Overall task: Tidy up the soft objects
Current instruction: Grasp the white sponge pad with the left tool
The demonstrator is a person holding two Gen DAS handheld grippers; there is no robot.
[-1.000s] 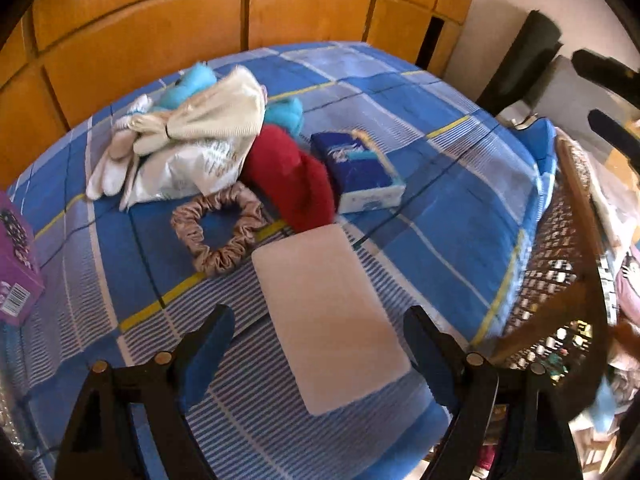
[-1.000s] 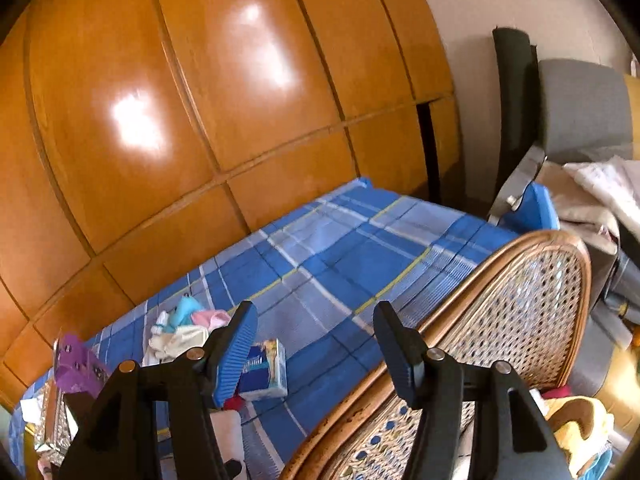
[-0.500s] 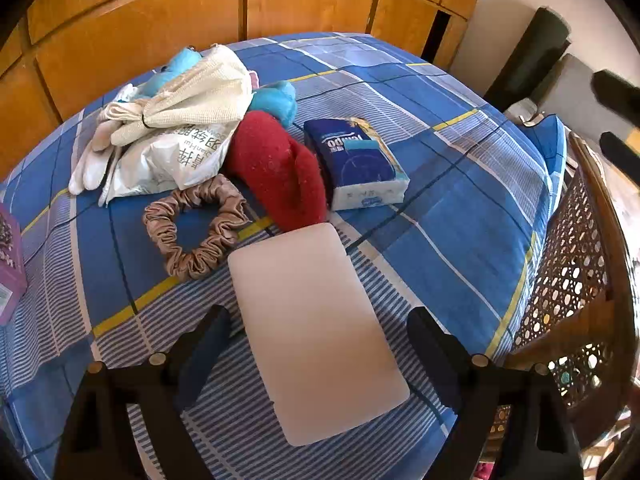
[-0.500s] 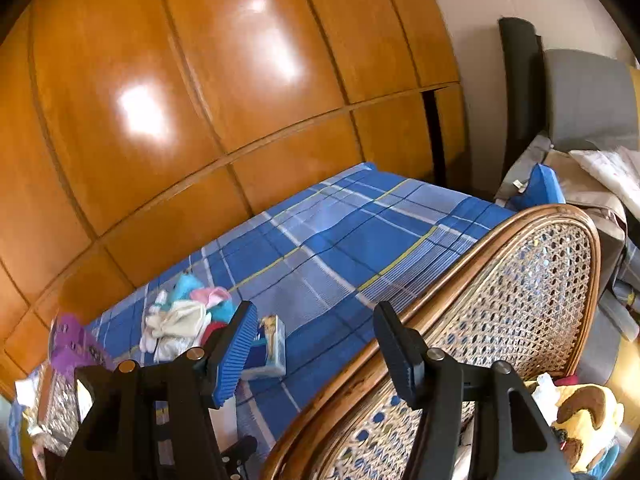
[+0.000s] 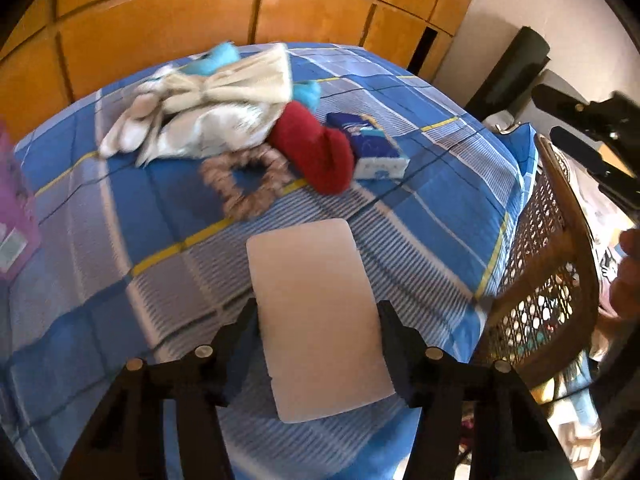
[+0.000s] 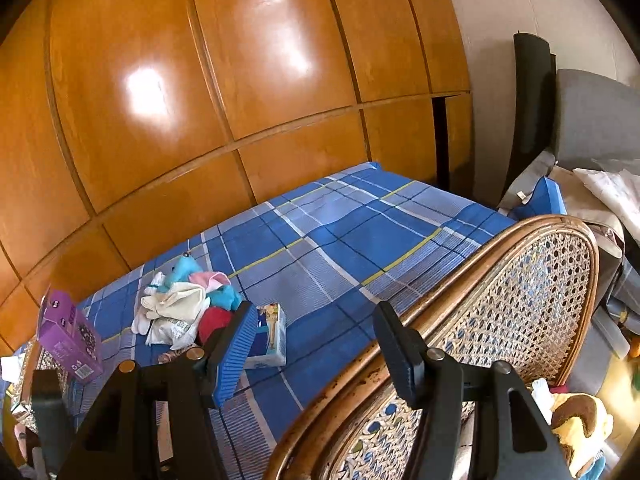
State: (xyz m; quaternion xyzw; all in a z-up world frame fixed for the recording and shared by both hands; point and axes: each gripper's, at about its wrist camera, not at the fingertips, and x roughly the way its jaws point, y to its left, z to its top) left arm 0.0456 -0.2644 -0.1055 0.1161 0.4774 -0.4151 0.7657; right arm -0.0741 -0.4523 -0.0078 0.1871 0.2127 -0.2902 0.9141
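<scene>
A pale pink rectangular pad (image 5: 320,312) lies on the blue plaid bedspread (image 5: 420,184). My left gripper (image 5: 316,332) straddles its near end, one finger against each long side. Beyond it lie a beige scrunchie (image 5: 244,184), a red soft item (image 5: 316,148), a cream cloth bundle (image 5: 224,96) with white gloves (image 5: 128,128) and turquoise plush (image 5: 308,92). My right gripper (image 6: 316,344) is open and empty, held high over a rattan chair back (image 6: 500,320). The pile also shows in the right wrist view (image 6: 184,308).
A blue tissue pack (image 5: 372,148) sits beside the red item. A purple box (image 6: 68,336) stands at the bed's left edge. A wooden wardrobe (image 6: 240,80) runs behind the bed. A grey chair (image 6: 592,120) with clutter stands at the right.
My left gripper has dropped forward onto the pink pad and its fingers have closed in to the pad's sides. My right gripper has risen slightly and stays open.
</scene>
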